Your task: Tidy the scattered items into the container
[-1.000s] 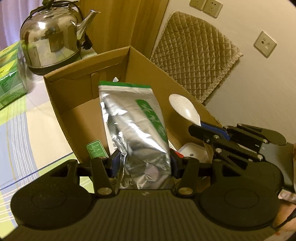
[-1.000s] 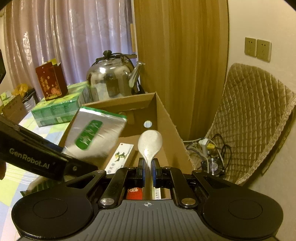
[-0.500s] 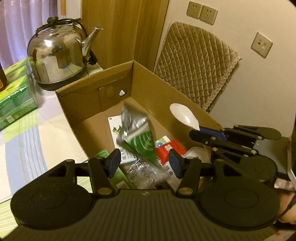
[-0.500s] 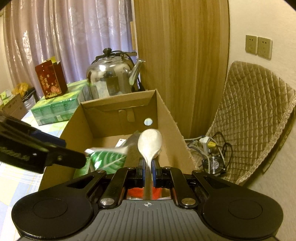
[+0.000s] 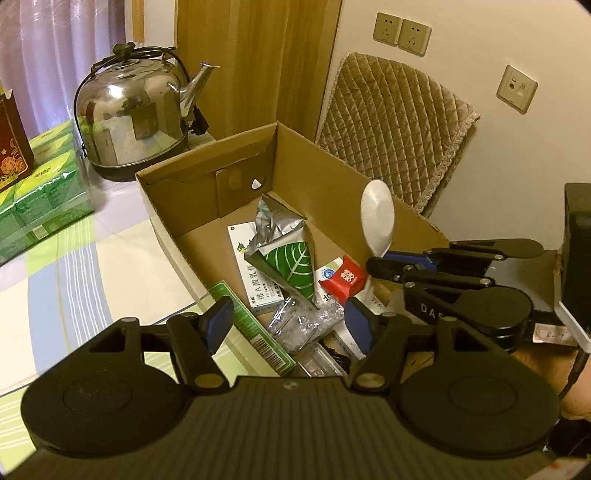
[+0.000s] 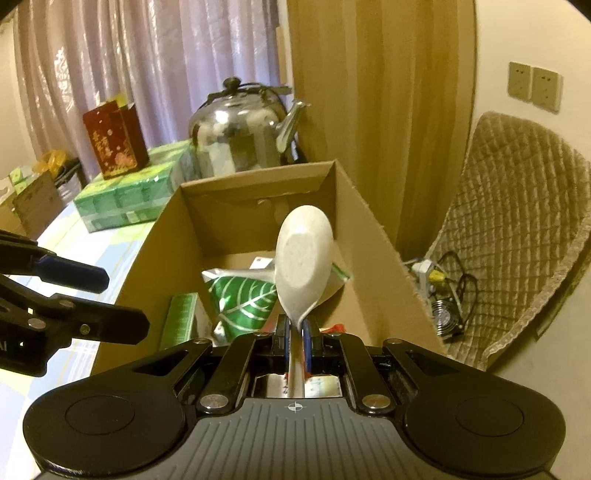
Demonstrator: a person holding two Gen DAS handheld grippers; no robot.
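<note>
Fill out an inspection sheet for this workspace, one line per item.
Surface: table under a striped, pale checked cloth.
Job's things: cardboard box holds a foil pouch, a red packet and medicine boxes; white spoon held above it.
Clutter: steel kettle, green cartons, red gift bag.
Grippers: left hand-held gripper open, empty; right hand-held gripper shut on the spoon.
Cables: tangle with a power strip on the floor.
Surroundings: quilted chair, curtains, wall sockets.
</note>
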